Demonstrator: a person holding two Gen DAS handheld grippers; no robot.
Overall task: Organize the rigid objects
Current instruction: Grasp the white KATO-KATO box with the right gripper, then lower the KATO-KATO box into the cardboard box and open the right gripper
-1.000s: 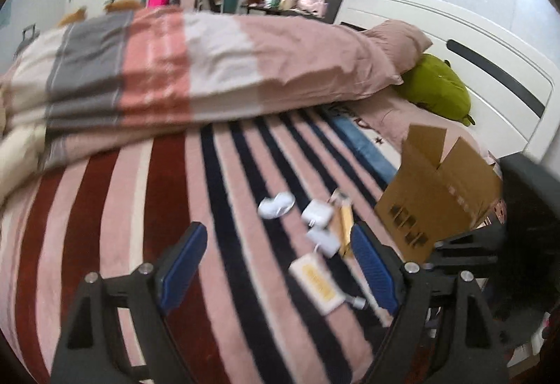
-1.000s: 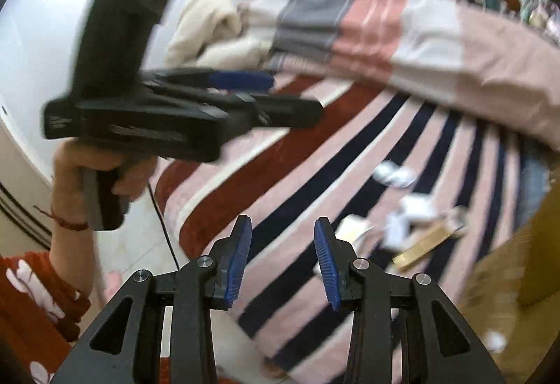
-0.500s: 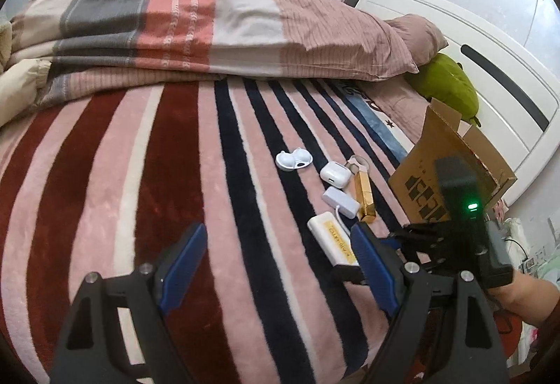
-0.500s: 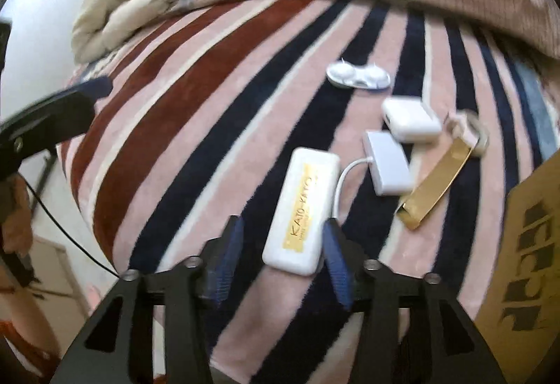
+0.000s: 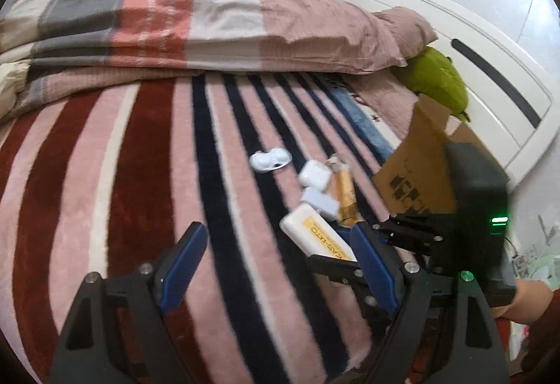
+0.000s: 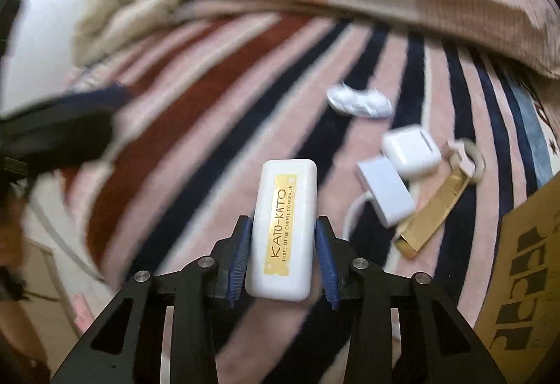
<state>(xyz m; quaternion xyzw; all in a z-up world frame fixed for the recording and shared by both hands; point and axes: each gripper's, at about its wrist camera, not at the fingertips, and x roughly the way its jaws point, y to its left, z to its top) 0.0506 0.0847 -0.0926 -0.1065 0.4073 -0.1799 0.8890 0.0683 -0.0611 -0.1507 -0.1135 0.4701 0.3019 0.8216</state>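
Observation:
A white KATO-KATO case (image 6: pixel 283 226) with a gold label lies between the blue pads of my right gripper (image 6: pixel 284 258), which is closed on its sides; it also shows in the left wrist view (image 5: pixel 315 233). Beside it on the striped blanket lie a white adapter with cable (image 6: pixel 385 193), a white earbud case (image 6: pixel 411 151), a gold bar with a ring (image 6: pixel 434 212) and a white double-cup case (image 6: pixel 358 100). My left gripper (image 5: pixel 276 265) is open and empty, just left of these items.
An open cardboard box (image 5: pixel 416 174) stands at the bed's right edge, also in the right wrist view (image 6: pixel 525 279). A folded duvet (image 5: pixel 175 20) lies across the back. A green plush (image 5: pixel 437 79) sits by the white headboard (image 5: pixel 490 69).
My right gripper has moved in onto the KATO-KATO case and closed on its sides. My left gripper has shifted slightly nearer the items and stays open.

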